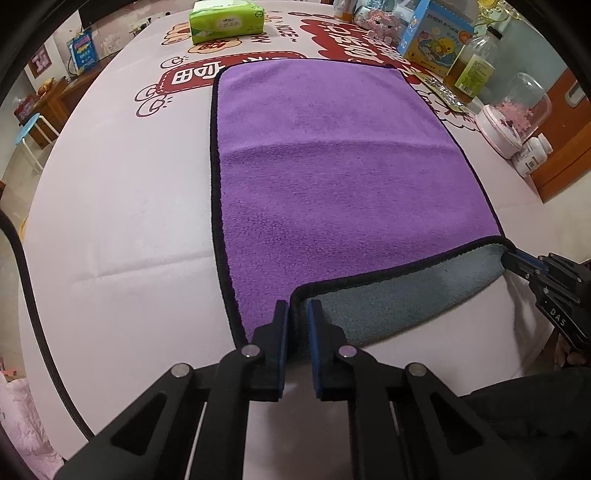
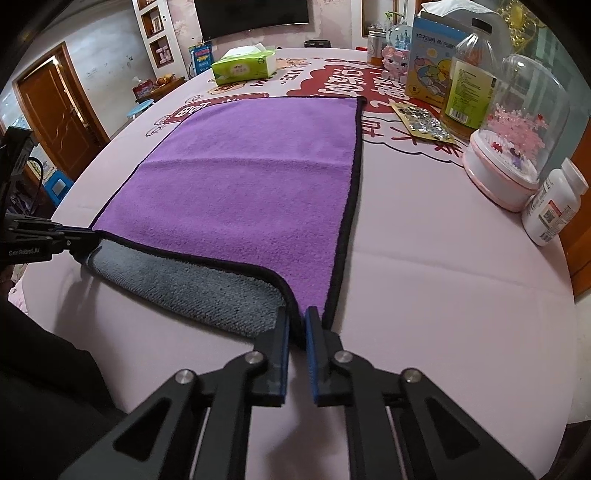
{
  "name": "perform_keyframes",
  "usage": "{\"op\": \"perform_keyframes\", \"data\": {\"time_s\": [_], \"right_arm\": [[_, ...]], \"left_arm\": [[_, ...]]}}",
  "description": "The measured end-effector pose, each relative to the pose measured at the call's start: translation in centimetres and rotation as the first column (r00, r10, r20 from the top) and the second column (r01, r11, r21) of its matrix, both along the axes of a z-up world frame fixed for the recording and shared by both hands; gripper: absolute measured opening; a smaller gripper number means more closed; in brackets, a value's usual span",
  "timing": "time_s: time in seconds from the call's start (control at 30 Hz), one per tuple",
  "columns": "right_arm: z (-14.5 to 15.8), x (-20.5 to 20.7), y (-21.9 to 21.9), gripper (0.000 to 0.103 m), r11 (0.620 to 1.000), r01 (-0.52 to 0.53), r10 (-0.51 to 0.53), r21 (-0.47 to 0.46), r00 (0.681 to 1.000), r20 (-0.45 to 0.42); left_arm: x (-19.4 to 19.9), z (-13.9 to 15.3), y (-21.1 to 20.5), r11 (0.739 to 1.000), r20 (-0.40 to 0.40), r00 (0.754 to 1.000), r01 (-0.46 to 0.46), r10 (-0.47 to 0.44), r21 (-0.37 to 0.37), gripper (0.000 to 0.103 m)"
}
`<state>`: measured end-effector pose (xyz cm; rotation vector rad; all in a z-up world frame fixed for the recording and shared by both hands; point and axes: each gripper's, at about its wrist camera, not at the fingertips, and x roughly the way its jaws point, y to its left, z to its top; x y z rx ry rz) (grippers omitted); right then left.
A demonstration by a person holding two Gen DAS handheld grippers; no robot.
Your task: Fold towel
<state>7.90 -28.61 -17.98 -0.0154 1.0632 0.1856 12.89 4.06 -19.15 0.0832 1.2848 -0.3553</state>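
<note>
A purple towel [image 1: 325,158] with a black hem and a grey underside [image 1: 399,295] lies spread on the pink table. Its near edge is lifted off the table, so the grey side shows. My left gripper [image 1: 298,306] is shut on the near left corner. My right gripper [image 2: 297,314] is shut on the near right corner of the towel [image 2: 251,177]. The right gripper also shows at the right edge of the left wrist view [image 1: 517,262], and the left gripper at the left edge of the right wrist view [image 2: 79,242].
A green tissue pack [image 1: 225,18] lies at the far side. Along the right stand a blue carton [image 2: 432,55], a bottle [image 2: 469,77], a pink domed jar [image 2: 517,144], a white pill bottle [image 2: 554,206] and a foil sachet [image 2: 423,123].
</note>
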Motion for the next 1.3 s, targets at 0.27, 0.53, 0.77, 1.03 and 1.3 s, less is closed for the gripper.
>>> {"op": "perform_keyframes", "data": {"time_s": [0.27, 0.53, 0.77, 1.03, 1.3], "right_arm": [[0.1, 0.0, -0.1, 0.005, 1.000, 0.002, -0.002, 0.000, 1.000, 0.002], [1.3, 0.2, -0.1, 0.005, 1.000, -0.009, 0.009, 0.014, 1.000, 0.023], [3.5, 0.9, -0.2, 0.004, 1.000, -0.023, 0.022, 0.014, 0.997, 0.075], [6.7, 3.0, -0.8, 0.005, 0.999, -0.031, 0.028, 0.012, 0.985, 0.172], [9.6, 6.5, -0.8, 0.004, 0.998, -0.067, 0.070, -0.020, 0.960, 0.269]], "left_arm": [[0.0, 0.3, 0.3, 1.000, -0.001, 1.000, 0.004, -0.004, -0.021, 0.005], [0.3, 2.4, 0.7, 0.999, 0.048, 0.999, 0.010, -0.008, -0.037, 0.004], [1.3, 6.2, 0.3, 0.998, 0.119, 0.993, 0.025, -0.018, -0.054, 0.004], [3.8, 9.6, 0.1, 0.998, 0.199, 0.980, -0.002, 0.014, -0.060, 0.004], [7.0, 12.1, 0.1, 0.999, 0.258, 0.965, -0.026, 0.036, -0.041, 0.004]]}}
